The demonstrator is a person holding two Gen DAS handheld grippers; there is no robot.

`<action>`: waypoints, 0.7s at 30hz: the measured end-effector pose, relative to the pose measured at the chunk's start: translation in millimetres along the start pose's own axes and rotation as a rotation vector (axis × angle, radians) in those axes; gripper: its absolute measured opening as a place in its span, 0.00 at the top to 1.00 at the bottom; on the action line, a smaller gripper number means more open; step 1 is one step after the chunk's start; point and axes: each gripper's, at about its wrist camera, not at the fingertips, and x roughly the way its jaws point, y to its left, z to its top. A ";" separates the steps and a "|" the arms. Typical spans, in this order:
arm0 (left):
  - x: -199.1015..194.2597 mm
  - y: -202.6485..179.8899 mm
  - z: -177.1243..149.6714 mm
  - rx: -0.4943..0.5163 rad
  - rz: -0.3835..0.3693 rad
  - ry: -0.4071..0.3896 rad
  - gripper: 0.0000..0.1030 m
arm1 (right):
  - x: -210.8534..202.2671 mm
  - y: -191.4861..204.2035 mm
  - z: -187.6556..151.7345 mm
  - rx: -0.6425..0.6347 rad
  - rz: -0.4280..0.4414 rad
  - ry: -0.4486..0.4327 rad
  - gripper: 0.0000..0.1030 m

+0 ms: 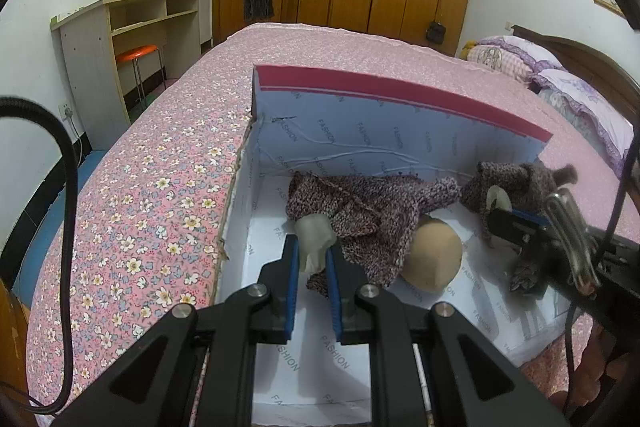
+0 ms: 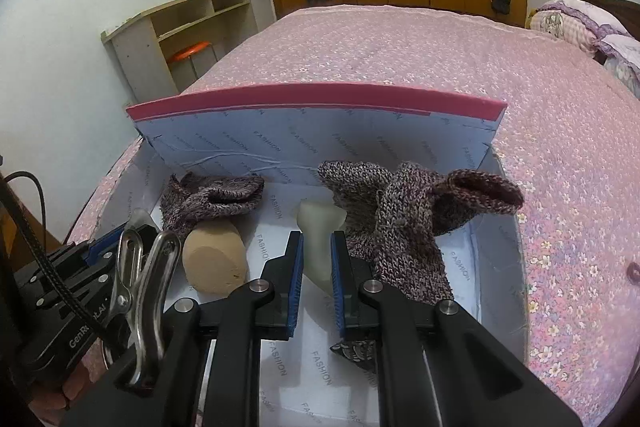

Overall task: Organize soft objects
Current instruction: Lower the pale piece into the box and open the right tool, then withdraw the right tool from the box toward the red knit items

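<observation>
Cardboard box (image 1: 248, 251), white-lined with a red-edged upright lid, sits on the floral pink bedspread (image 1: 152, 163). In the left wrist view, the left gripper (image 1: 313, 259) pinches a translucent rubbery form (image 1: 314, 239) dressed in a marled knitted sock (image 1: 360, 215), beside a smooth tan rounded form (image 1: 434, 255). In the right wrist view, the right gripper (image 2: 316, 259) clamps a second pale form (image 2: 318, 227), its purple knit sock (image 2: 404, 227) bunched alongside inside the box.

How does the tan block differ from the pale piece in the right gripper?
The tan block is opaque, broad and rounded; the pale piece is translucent and narrower. The tan block lies free; the pale piece is clamped in the right gripper. Both sit inside the box.
</observation>
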 end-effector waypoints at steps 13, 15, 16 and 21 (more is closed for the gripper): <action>-1.2 -4.2 2.5 0.018 -0.007 0.006 0.74 | -12.5 3.8 2.8 -0.013 0.010 -0.001 0.71; -3.1 -6.9 2.2 0.028 0.001 0.004 0.64 | -16.4 4.1 2.5 -0.016 0.013 -0.005 0.67; -4.1 -8.1 1.9 0.033 0.006 0.003 0.58 | -19.0 4.1 2.4 -0.016 0.015 -0.008 0.66; -8.4 -16.9 1.0 0.059 0.011 0.003 0.39 | -31.4 5.2 1.4 -0.020 0.019 -0.024 0.60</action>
